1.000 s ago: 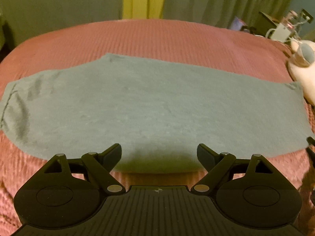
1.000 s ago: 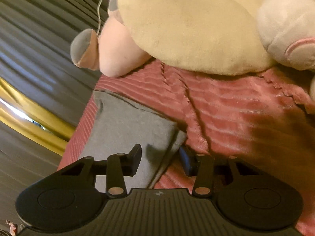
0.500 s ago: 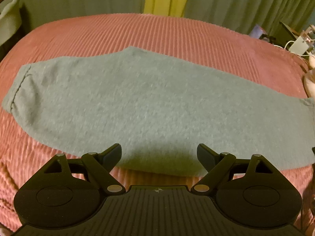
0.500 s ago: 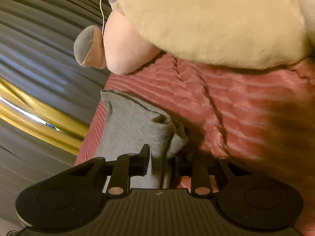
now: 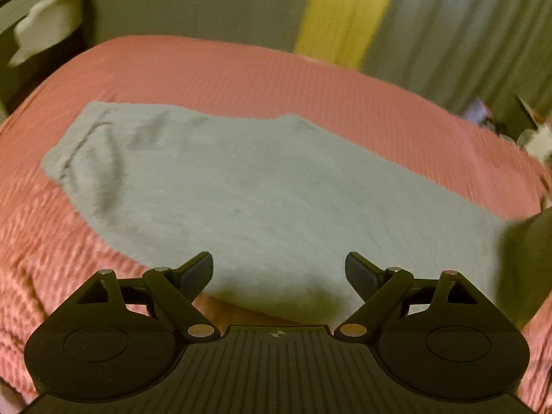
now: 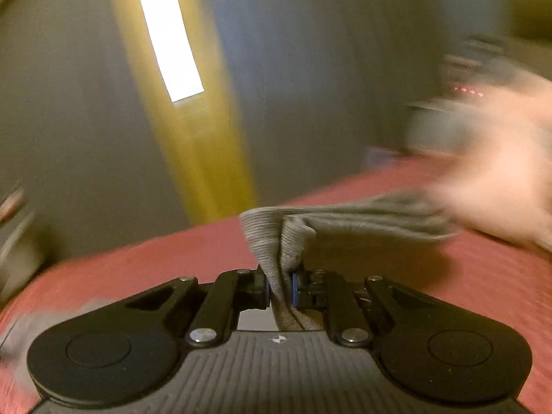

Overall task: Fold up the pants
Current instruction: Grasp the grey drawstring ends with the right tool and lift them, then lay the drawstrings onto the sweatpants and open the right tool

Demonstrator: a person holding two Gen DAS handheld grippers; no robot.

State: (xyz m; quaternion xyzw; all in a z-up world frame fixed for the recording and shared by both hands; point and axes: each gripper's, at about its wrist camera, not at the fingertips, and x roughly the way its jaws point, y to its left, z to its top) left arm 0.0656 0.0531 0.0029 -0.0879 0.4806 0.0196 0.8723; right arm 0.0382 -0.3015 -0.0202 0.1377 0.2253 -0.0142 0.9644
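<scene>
The grey pants [image 5: 248, 189] lie flat across the pink ribbed bedspread [image 5: 241, 72], folded lengthwise, waistband at the left. My left gripper [image 5: 278, 272] is open and empty, above the pants' near edge at mid-length. My right gripper [image 6: 279, 289] is shut on the ribbed cuff end of the pants [image 6: 276, 238] and holds it lifted off the bed; the cloth trails away to the right. In the left wrist view that lifted end shows as a dark fold [image 5: 528, 258] at the right edge.
Grey curtains with a yellow strip [image 5: 348, 10] hang behind the bed. A plush toy [image 6: 500, 186] shows blurred at the right of the right wrist view. Clutter sits at the bed's far right corner [image 5: 531, 131], and a pale object [image 5: 45, 31] at the far left.
My right gripper closed on the pants' cuff end, lifted it and swung round towards the curtains. My left gripper turned left along the pants, staying open.
</scene>
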